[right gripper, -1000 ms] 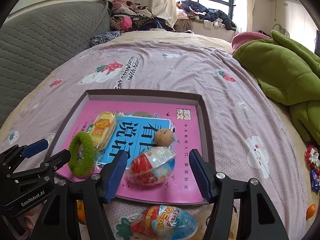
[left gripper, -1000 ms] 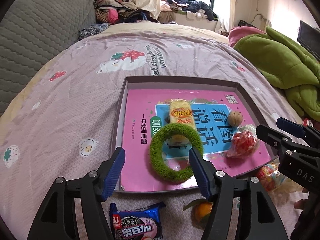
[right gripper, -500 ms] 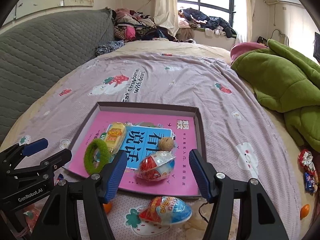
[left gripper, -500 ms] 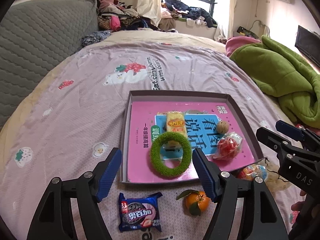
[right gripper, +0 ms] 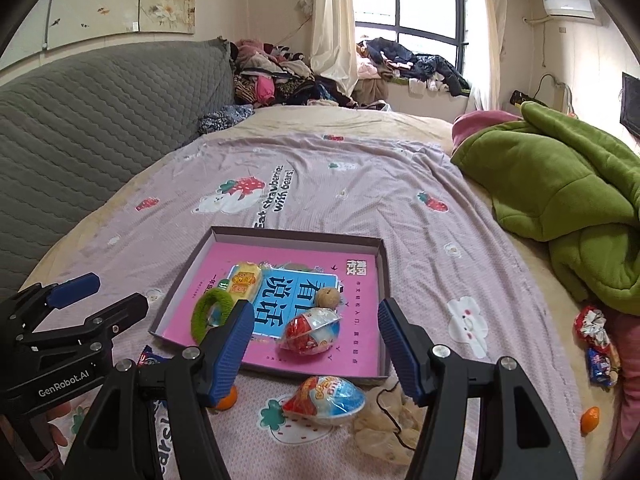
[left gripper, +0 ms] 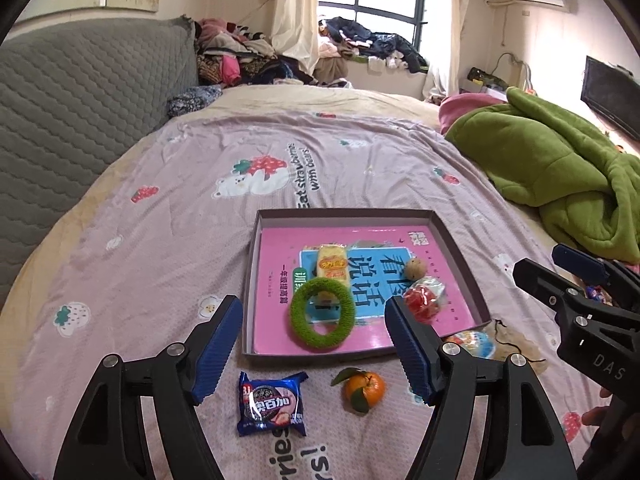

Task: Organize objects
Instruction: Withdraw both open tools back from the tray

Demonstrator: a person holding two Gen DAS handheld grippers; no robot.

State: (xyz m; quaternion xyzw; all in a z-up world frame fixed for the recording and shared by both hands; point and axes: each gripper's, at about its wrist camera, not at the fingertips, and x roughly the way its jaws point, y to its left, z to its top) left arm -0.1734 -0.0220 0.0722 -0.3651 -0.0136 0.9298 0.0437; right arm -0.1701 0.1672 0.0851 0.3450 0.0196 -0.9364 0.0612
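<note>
Snacks and small things are partly sorted — four sit in the tray [left gripper: 460, 268], several lie outside it on the bedspread [left gripper: 180, 208].

Inside the tray, on a pink book [left gripper: 276, 264] that lines its floor: a green ring [left gripper: 322, 317] nearest the front edge, a yellow cake packet [left gripper: 331, 263] just behind it and touching it, a small brown ball [left gripper: 415, 268] to the right, and a red-and-clear toy egg [right gripper: 310, 332] in front of that ball.

Left to do, by my reckoning: the cookie packet [left gripper: 273, 404] and the tangerine [left gripper: 363, 391], both just in front of the tray's near wall, and a second toy egg [right gripper: 325, 397] off the right front corner beside a crumpled beige bag [right gripper: 384, 424]. More wrapped sweets [right gripper: 598, 344] and another small orange fruit [right gripper: 590, 418] lie well apart to the right; whether they belong to the job I cannot tell.

Left gripper [left gripper: 312, 350] hangs wide and empty above the cookie packet and tangerine. Right gripper [right gripper: 314, 346] is likewise spread wide, holding nothing, over the tray's front edge.
</note>
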